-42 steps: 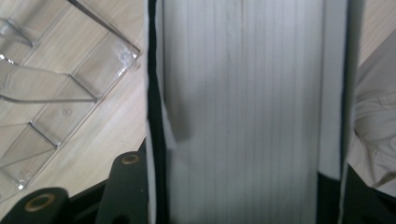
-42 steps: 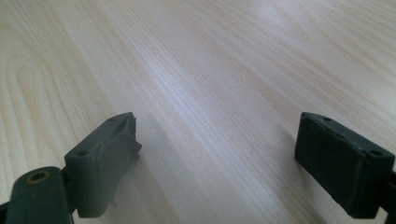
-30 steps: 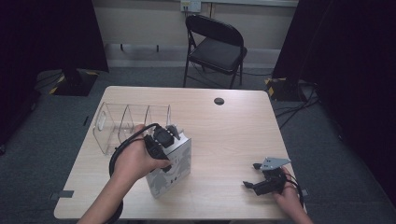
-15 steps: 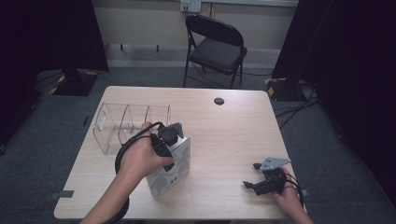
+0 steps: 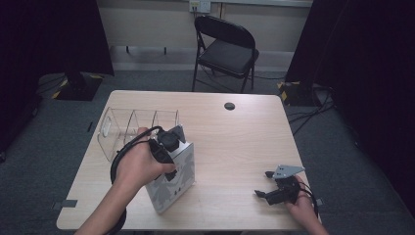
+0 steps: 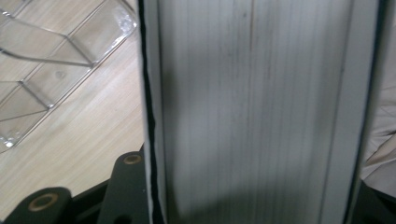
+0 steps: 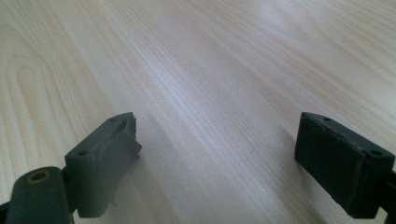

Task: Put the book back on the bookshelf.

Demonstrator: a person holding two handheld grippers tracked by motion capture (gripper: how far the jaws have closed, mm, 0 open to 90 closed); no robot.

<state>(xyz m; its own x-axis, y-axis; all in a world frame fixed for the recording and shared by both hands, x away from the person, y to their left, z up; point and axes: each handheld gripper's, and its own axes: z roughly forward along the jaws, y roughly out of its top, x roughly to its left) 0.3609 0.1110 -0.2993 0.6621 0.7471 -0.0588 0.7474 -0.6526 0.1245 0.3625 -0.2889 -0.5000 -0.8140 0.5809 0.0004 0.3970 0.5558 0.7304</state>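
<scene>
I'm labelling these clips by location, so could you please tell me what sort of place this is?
Probably a lab or studio set up for recording. A lone wooden table stands on grey carpet, dark curtains hang on both sides, cables trail across the floor, and a folding chair stands by the wall.

No readable text, labels or numbers on anything.

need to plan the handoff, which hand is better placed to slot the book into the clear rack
Left. The left gripper is shut on the book, which stands right beside the clear rack. The right gripper rests open and empty near the table's right front corner, well away from both.
</scene>
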